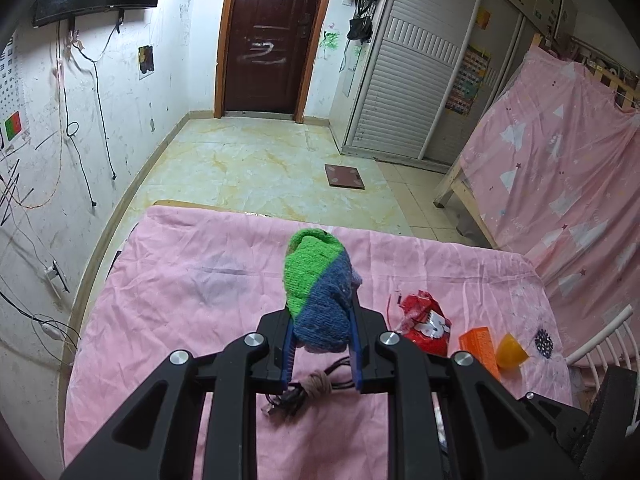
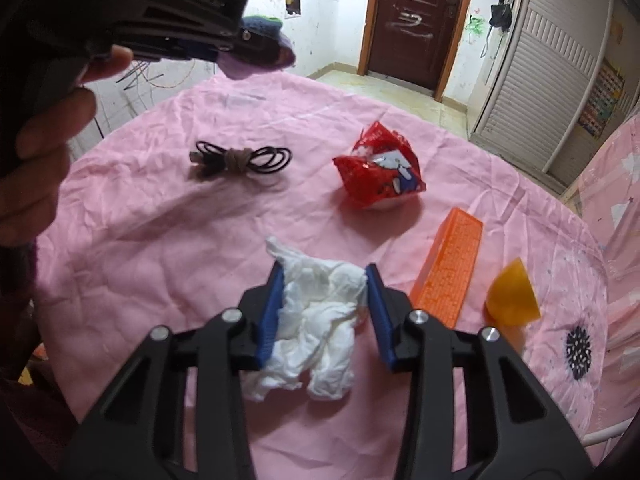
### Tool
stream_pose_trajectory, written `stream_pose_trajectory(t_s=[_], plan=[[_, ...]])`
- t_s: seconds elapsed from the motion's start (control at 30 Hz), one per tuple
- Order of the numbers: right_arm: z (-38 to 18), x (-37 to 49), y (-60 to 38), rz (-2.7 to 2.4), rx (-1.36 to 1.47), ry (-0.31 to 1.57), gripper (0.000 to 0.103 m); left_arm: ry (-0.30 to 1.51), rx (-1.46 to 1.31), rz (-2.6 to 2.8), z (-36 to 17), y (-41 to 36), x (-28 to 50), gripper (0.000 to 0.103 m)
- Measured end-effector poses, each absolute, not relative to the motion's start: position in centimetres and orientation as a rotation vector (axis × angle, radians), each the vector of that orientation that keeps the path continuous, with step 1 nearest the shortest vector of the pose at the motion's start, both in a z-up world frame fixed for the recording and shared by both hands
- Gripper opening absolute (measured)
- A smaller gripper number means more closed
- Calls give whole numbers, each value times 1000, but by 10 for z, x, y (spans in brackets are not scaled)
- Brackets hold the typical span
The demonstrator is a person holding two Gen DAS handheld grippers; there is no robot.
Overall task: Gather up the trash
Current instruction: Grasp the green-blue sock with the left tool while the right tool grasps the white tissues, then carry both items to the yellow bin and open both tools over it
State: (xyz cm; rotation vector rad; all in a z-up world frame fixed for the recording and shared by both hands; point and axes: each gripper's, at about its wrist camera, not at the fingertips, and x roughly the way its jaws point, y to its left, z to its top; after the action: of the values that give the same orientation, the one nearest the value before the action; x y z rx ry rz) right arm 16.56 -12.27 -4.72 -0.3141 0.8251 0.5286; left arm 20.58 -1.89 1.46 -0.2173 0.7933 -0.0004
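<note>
Right wrist view shows my right tool (image 2: 325, 280) with its blue pads on either side of a crumpled white tissue (image 2: 316, 328) near the closest edge of the tabletop (image 2: 160, 240); the pads touch the wad, so I judge it clenched on the tissue, which I take for trash. My left tool (image 1: 322, 322) is clamped on a green and blue knitted sock (image 1: 320, 288), held up clear of the pink cloth, probably to keep it apart from the rubbish. Left on the tabletop are a coiled black cable (image 2: 240, 160) tied with a band toward the far left edge, a red crumpled wrapper (image 2: 380, 168) toward the far right edge, an orange plastic block (image 2: 448, 272) and a yellow wedge-shaped piece (image 2: 512, 300) close together near the right edge. The wrapper looks like trash too; the cable and the orange pieces I would judge as things to keep. No bin or bag shows in either view, so I cannot tell where the tissue should go. Since the wad is soft and loose, it may slip or tear if I lift fast
</note>
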Motion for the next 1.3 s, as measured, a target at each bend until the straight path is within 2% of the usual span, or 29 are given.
stream_pose_trajectory(t_s=[0.5, 1.3], plan=[[0, 125, -170, 519, -159, 663, 35, 705, -134, -20, 54, -53, 163, 14], [26, 64, -374, 261, 189, 477, 35, 730, 23, -232, 53, -222, 139, 14]])
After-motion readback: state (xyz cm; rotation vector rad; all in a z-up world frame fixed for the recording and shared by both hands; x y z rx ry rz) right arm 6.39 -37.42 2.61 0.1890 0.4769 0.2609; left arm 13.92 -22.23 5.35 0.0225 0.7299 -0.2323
